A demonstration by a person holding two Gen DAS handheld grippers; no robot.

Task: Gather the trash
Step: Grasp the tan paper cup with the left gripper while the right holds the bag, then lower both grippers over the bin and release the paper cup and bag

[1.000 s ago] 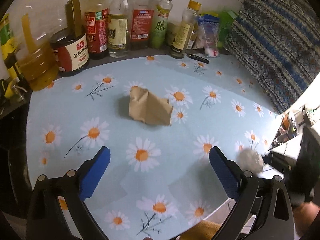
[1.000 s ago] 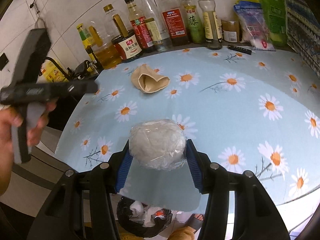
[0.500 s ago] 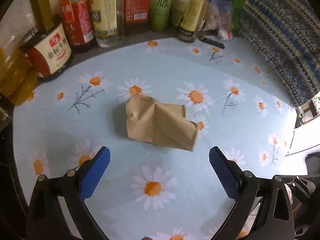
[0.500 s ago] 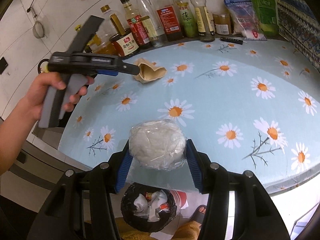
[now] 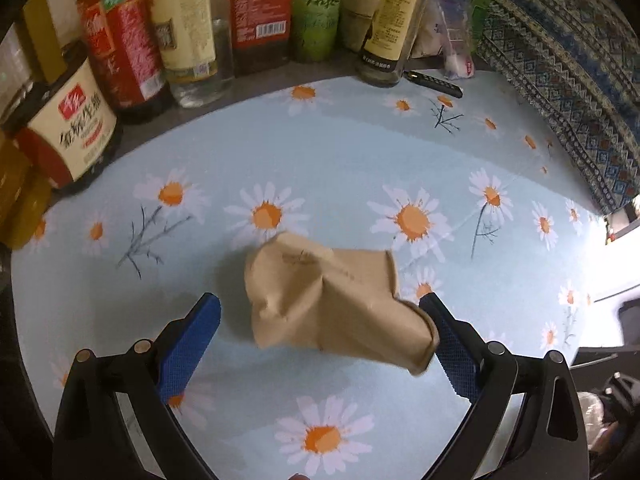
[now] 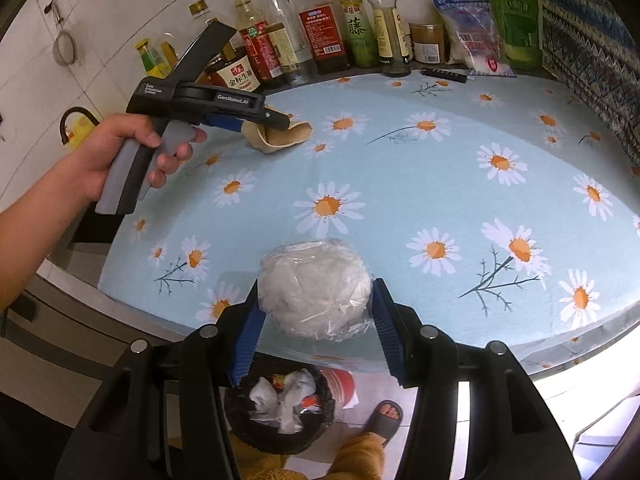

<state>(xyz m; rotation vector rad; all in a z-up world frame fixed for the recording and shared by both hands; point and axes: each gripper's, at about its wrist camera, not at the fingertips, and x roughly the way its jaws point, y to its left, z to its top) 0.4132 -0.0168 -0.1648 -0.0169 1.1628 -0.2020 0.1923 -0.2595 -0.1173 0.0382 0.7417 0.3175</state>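
Brown paper bag (image 5: 336, 308) between wide left gripper (image 5: 320, 328) pads; wrapped wad (image 6: 314, 288) clamped in right gripper (image 6: 316, 332).

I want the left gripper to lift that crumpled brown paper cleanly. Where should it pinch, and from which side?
Pinch the crumpled brown paper across its raised, creased middle, coming steeply down from above. The open left gripper already straddles it, though the wide flared end touches or overlaps one finger; centring over the narrower waist would probably let both pads close on it evenly.
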